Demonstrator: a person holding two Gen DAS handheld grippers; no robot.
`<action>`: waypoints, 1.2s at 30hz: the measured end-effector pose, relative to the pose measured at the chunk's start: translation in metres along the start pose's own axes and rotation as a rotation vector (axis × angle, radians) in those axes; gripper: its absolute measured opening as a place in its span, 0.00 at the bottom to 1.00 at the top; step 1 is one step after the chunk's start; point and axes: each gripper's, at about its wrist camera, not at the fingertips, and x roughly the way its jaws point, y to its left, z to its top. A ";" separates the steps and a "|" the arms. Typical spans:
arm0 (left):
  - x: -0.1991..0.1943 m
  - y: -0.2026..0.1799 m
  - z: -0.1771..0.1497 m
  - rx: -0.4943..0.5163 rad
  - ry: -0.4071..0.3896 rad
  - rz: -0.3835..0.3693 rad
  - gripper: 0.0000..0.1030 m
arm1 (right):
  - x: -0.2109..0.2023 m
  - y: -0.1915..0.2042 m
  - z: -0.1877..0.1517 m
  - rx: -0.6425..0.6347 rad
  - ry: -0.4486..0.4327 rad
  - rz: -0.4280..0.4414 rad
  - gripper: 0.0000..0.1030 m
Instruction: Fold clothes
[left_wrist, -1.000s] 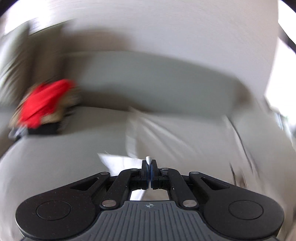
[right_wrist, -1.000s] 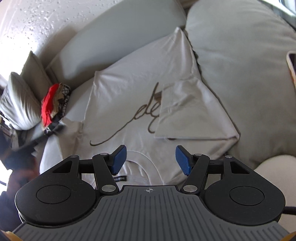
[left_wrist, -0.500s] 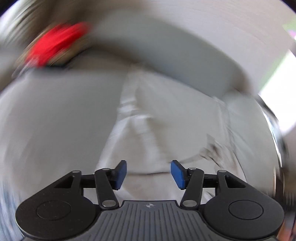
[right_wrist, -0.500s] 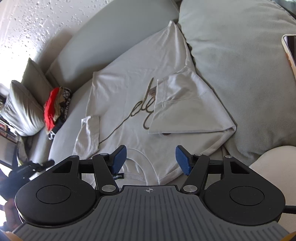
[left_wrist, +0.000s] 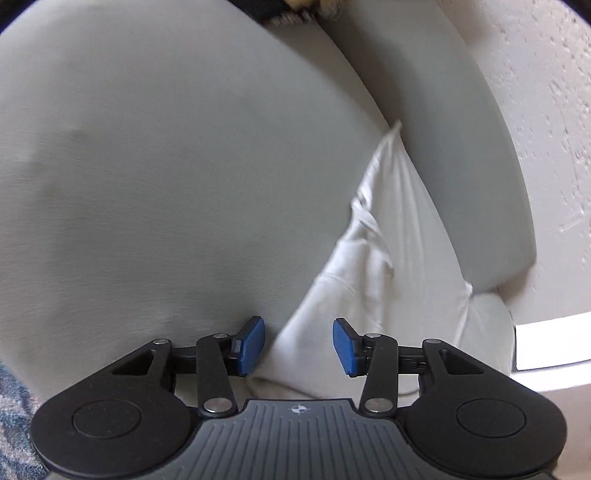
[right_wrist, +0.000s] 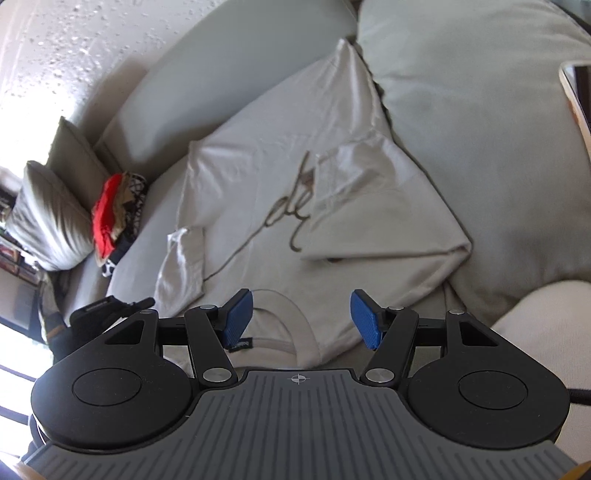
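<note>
On the grey sofa (right_wrist: 461, 92) the white T-shirt (right_wrist: 258, 177) lies half folded; left gripper (left_wrist: 298, 345), having dropped its sleeve, now closes empty-jawed over the shirt's edge for the next fold, while right gripper (right_wrist: 301, 319) hovers wide, empty

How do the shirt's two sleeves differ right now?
The sleeve nearer the red clothes pile sticks out loose past the shirt body; the other sleeve is folded in over the chest lettering. Left gripper is closing around the loose one's edge; right gripper is open. Both are pale.

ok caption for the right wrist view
Open right gripper over a half-folded white t-shirt on a grey sofa.
</note>
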 end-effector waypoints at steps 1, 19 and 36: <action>0.002 -0.004 0.001 0.022 0.019 0.016 0.28 | 0.001 -0.001 0.000 0.004 0.003 -0.003 0.63; -0.043 -0.070 -0.028 0.404 -0.169 0.254 0.12 | 0.021 -0.003 -0.002 -0.054 0.023 -0.055 0.63; 0.098 -0.142 -0.014 0.764 -0.090 0.389 0.21 | 0.028 -0.013 0.012 -0.055 0.021 -0.052 0.63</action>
